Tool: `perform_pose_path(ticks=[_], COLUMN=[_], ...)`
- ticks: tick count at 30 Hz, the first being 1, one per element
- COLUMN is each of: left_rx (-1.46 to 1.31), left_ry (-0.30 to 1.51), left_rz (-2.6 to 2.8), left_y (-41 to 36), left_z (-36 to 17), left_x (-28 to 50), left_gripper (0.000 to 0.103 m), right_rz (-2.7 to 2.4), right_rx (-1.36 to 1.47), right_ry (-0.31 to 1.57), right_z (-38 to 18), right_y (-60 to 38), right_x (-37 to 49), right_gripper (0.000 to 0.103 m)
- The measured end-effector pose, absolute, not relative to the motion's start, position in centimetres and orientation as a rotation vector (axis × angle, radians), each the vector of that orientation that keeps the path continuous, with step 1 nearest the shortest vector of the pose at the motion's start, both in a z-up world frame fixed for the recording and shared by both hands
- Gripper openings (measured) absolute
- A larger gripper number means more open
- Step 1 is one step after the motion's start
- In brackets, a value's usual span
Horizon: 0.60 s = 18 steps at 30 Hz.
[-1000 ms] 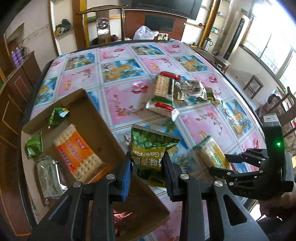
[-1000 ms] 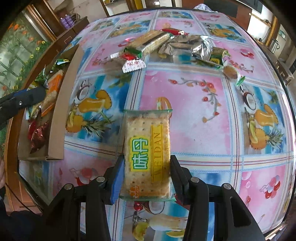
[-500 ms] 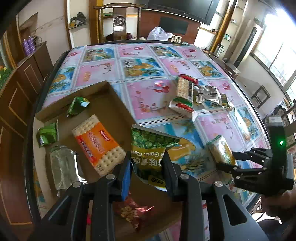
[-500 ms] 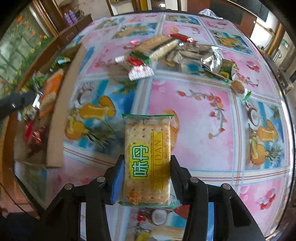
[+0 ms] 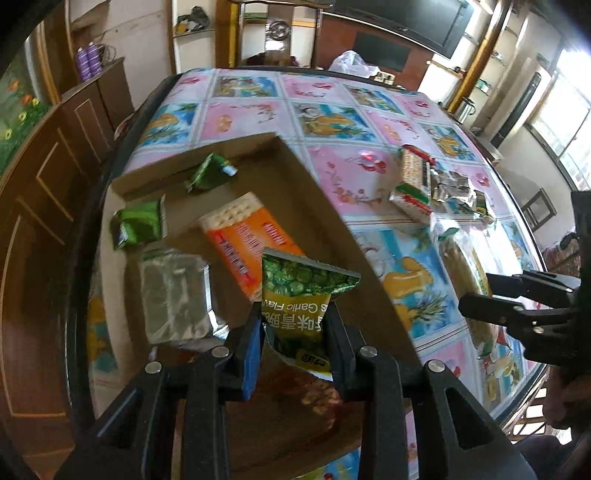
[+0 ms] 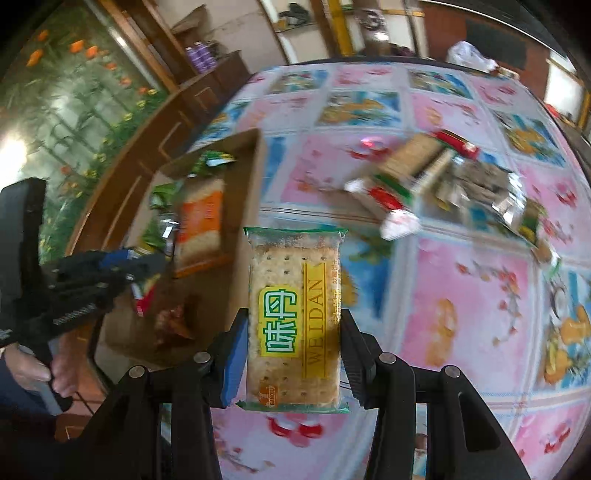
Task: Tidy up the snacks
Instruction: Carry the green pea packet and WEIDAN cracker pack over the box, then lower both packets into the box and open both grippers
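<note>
My left gripper (image 5: pixel 293 332) is shut on a green-and-yellow garlic pea bag (image 5: pixel 301 295), held above the open cardboard box (image 5: pixel 317 192). Inside the box lie an orange cracker pack (image 5: pixel 247 236), a silver packet (image 5: pixel 171 295) and small green packets (image 5: pixel 138 223). In the right wrist view my right gripper (image 6: pixel 293 339) is shut on a Weidan cracker pack (image 6: pixel 293 317), lifted over the table near the box's right wall (image 6: pixel 251 206). The left gripper (image 6: pixel 122 269) shows there at the left, over the box.
A pile of snacks stays on the flowered tablecloth (image 5: pixel 347 177): a long red-and-green cracker sleeve (image 5: pixel 413 181) and silver packets (image 5: pixel 452 186). A wooden cabinet (image 5: pixel 55 155) stands left of the table. A chair (image 5: pixel 277 29) sits at the far end.
My left gripper carried the pea bag leftward, from the table to above the box. My right gripper lifted the Weidan pack off the table and moved left toward the box.
</note>
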<state>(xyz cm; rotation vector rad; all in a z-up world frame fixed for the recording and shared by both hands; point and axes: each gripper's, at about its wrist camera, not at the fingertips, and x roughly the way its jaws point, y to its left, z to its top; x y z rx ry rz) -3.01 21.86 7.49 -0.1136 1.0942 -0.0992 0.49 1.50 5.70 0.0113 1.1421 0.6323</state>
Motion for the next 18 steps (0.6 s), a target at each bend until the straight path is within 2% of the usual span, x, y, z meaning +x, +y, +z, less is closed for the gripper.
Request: perform_pose_path(ticks=[18], left_rx=[-0.140], left_ry=[1.138], left_rz=[-0.046], left_y=[24.4], left_z=[5.7], left_x=[-5.8], left_gripper=[0.030], right_rz=[0.820], right_rx=[-0.033], right_ry=[1.199], right_z=[4.5], right_y=[9.5], right_x=[-0.3], right_gripper=[0.050])
